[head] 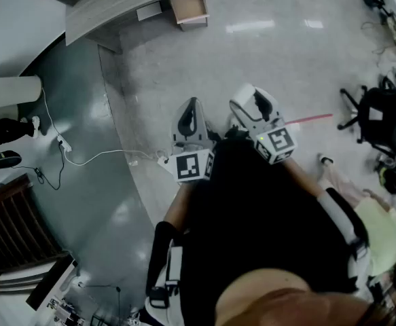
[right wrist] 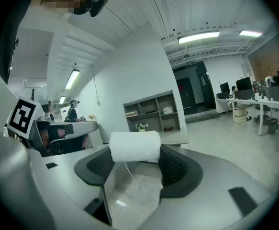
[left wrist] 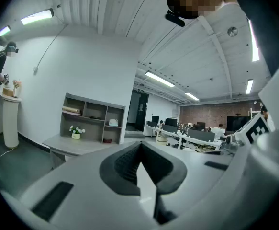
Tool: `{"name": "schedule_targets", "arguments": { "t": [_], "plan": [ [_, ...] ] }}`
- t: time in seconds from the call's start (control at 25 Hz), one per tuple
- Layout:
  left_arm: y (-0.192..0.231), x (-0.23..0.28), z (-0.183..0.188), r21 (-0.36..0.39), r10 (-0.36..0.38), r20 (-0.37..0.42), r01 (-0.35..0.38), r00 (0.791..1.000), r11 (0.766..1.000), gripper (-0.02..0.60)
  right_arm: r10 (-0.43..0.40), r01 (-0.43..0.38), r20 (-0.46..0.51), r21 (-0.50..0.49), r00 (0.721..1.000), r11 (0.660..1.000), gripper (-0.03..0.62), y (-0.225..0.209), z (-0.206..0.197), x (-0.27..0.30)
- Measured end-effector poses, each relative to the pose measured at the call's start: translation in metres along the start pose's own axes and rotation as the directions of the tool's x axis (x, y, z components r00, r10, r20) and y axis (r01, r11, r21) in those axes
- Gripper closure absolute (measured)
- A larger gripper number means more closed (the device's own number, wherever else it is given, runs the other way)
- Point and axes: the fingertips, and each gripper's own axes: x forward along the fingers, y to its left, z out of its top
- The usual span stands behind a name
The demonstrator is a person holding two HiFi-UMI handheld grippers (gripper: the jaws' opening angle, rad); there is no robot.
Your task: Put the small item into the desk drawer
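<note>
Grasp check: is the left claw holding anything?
No, the left claw is shut with nothing between its tips; the white roll sits in the right claw.

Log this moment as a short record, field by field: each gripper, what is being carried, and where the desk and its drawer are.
left gripper: jaws together, nothing between them
right gripper: closed on a white roll of thread, a loose strand hanging below it
desk: ahead across the floor, grey top, shelf unit at its back
drawer: brown box at the desk's edge, seemingly pulled open; not certain
task stage: item carried, not yet at the desk
</note>
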Motion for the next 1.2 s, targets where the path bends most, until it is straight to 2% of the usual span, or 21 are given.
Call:
{"name": "schedule_targets", "arguments": {
  "t": [0.6, 0.8, 1.2],
  "plan": [
    [0.011, 0.006, -0.001, -0.012, -0.008, -0.01, 0.008, 1.0, 1.0, 0.582, 0.0, 0.0, -0.012, -0.01, 1.0, 1.0, 0.307, 0.005, 0.002, 0.013],
    [0.026, 0.0, -0.001, -0.02, -0.011, -0.01, 0.011, 1.0, 1.0, 0.583, -0.015, 0.016, 0.017, -0.037, 1.0, 0.999, 0.307, 0.009, 0.001, 0.023],
    [0.063, -0.014, -0.001, -0.04, -0.021, -0.012, 0.021, 1.0, 0.999, 0.583, -0.04, 0.04, 0.009, -0.03, 0.999, 0.999, 0.307, 0.038, -0.002, 0.045]
  ]
}}
